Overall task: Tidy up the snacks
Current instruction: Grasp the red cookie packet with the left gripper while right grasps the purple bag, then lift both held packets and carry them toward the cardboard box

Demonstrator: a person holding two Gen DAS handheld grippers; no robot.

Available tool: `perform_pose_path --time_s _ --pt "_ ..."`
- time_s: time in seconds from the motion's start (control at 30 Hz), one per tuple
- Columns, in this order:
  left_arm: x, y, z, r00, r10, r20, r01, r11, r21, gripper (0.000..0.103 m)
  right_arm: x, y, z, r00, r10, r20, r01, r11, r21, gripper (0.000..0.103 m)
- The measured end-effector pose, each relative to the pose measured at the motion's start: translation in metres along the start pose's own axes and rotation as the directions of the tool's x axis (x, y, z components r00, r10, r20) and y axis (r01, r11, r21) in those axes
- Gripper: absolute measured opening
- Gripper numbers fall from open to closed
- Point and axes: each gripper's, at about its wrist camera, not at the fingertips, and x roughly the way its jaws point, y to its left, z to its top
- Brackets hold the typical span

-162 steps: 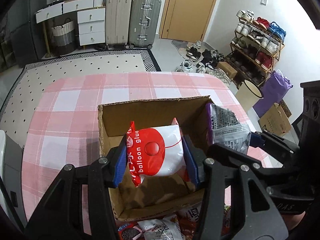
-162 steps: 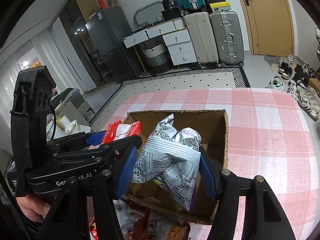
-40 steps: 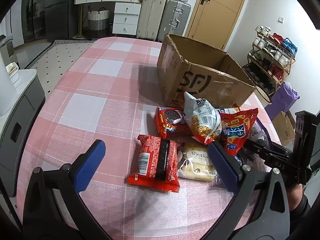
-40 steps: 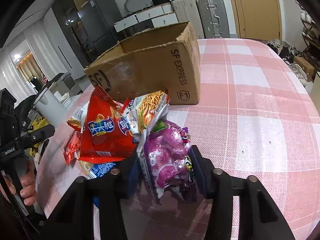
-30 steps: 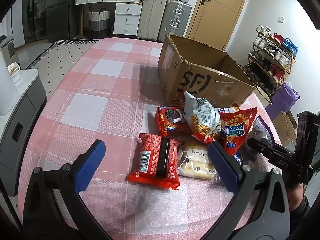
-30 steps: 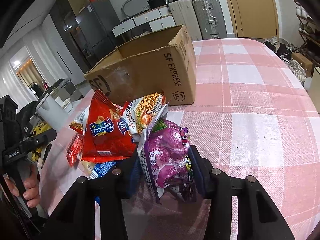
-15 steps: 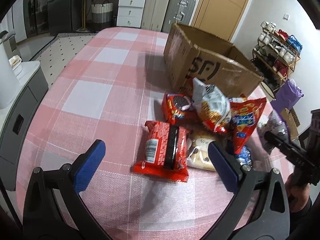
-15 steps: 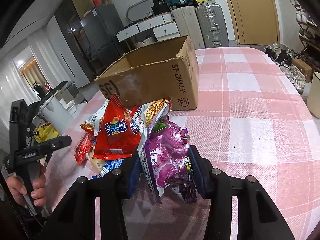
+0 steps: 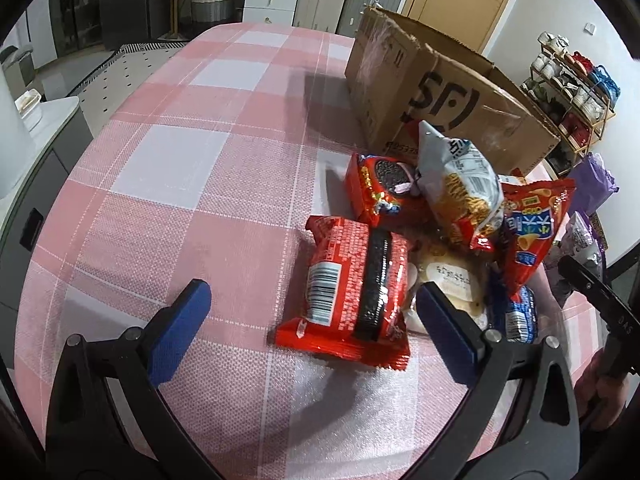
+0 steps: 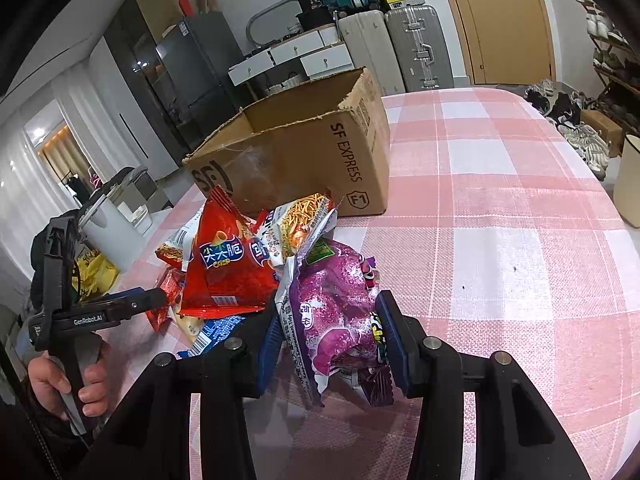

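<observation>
right gripper (image 10: pixel 332 340): clamped on a purple snack bag (image 10: pixel 336 312), blue pads squeezing both sides, bag standing upright just off the pink check tablecloth (image 10: pixel 500 272) at the near end of the pile

left gripper (image 9: pixel 312 328): jaws spread wide with nothing between them, hanging over the cloth right by the near-left edge of the pile; the right pad sits just next to the flat cookie pack

red cookie pack (image 9: pixel 352 292): lying flat with the barcode up, nearest thing to the left gripper

2nd cookie pack (image 9: pixel 380 192): red, with a dark sandwich cookie printed on it, further back, tucked under the noodle bag

noodle snack bag (image 9: pixel 460 184): silver and orange, leaning on top of the heap

red crisp bag (image 10: pixel 228 268): blue label with Chinese characters, propped up tall, touching the purple bag's left side

pale bread-looking pack (image 9: pixel 452 284): mostly buried in the middle, hard to read

blue packet (image 10: pixel 216 332): peeking out underneath, just a corner

cardboard box (image 10: pixel 304 156): open top, SF EXPRESS printed on the side, standing at the far end with the pile right up against it; can't see inside from either view

background: suitcases (image 10: pixel 416 52) and a wooden door (image 10: pixel 504 20) along the far wall, shoe rack (image 9: pixel 572 80) off to the right
</observation>
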Motion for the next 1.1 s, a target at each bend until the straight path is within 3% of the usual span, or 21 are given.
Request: perform_pose_path --time_s 0.3,0.4,0.47,0.5,0.53,0.63,1.1 --pt "0.008 -0.001 0.007 1.0 0.014 0.018 -0.014 1.0 0.022 0.101 0.001 -0.006 0.001 1.0 -0.001 -0.002 0.001 1.0 0.014 0.046" --pt "0.008 -0.001 0.007 1.0 0.011 0.017 -0.012 1.0 0.025 0.097 0.003 -0.006 0.001 1.0 -0.002 -0.008 0.002 1.0 0.012 0.046" --pt "0.006 -0.002 0.006 1.0 -0.006 0.023 0.005 0.999 0.033 0.086 0.002 -0.005 0.002 1.0 -0.003 -0.006 0.003 1.0 0.012 0.046" --pt "0.005 -0.003 0.006 1.0 -0.011 0.024 0.01 0.999 0.042 0.069 0.002 -0.005 0.002 1.0 -0.004 -0.005 0.004 1.0 0.01 0.046" --pt "0.003 -0.004 0.005 0.999 -0.031 0.026 0.03 0.998 0.058 0.042 0.002 -0.005 0.002 1.0 -0.005 -0.004 0.006 1.0 0.01 0.046" --pt "0.0 -0.007 0.004 0.997 -0.079 0.016 0.078 0.994 0.082 0.041 -0.001 -0.003 0.003 1.0 -0.008 0.0 0.008 1.0 0.004 0.046" --pt "-0.035 -0.014 0.0 0.993 -0.092 0.071 0.084 0.991 0.103 0.041 -0.026 0.011 0.004 0.999 -0.015 0.041 0.015 1.0 -0.019 0.046"
